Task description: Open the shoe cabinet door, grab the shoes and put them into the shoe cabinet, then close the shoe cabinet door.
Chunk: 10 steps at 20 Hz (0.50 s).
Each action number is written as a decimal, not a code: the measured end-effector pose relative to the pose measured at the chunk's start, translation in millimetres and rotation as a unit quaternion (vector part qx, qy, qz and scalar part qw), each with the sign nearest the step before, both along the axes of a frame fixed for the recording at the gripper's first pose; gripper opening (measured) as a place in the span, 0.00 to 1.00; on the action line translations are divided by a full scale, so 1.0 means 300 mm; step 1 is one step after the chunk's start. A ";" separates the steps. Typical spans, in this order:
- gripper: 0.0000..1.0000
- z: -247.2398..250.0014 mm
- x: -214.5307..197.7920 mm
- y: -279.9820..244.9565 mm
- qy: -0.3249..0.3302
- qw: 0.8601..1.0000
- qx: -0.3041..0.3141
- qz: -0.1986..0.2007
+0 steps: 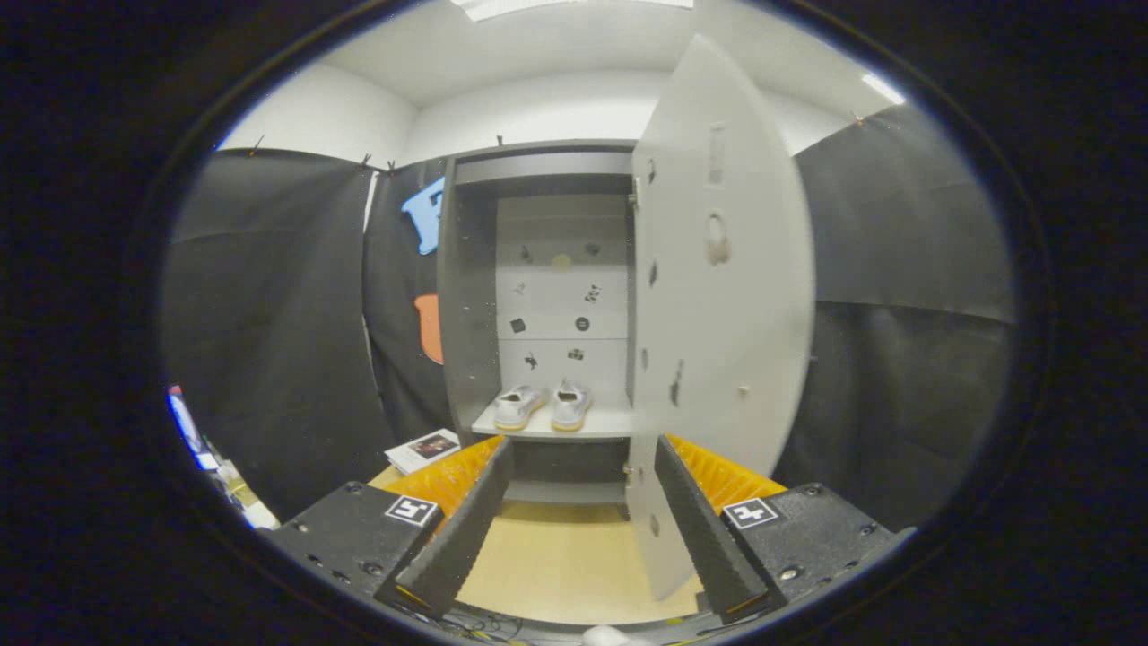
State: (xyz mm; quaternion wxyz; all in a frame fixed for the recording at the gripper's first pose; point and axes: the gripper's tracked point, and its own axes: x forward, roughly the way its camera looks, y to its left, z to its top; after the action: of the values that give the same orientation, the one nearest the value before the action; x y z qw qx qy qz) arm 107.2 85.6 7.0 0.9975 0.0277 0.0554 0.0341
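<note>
The claw [574, 529] is hanging released, its fingers spread and holding nothing, facing the shoe cabinet [538, 296]. Two shoes [543, 405] are sitting side by side on its far shelf [556, 423] (seemingly one pair). One door [708, 296] is standing open on the right, so closing seems the step in hand: the claw needs to push it leftward.

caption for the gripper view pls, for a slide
Open hand-held gripper faces the shoe cabinet, its door swung open and a pair of white shoes already on the shelf.
</note>
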 end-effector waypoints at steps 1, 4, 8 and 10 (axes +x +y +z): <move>1.00 -0.003 -0.034 -0.061 0.000 1.000 0.002 -0.004; 1.00 -0.017 -0.095 -0.258 -0.003 1.000 0.008 -0.023; 1.00 -0.048 -0.096 -0.508 -0.007 0.999 0.013 -0.045; 1.00 -0.061 -0.056 -0.586 -0.006 0.999 0.024 -0.044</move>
State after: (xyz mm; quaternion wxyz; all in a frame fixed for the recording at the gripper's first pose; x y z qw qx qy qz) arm 90.3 -90.3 -11.4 0.9974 0.0536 0.0474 -0.0086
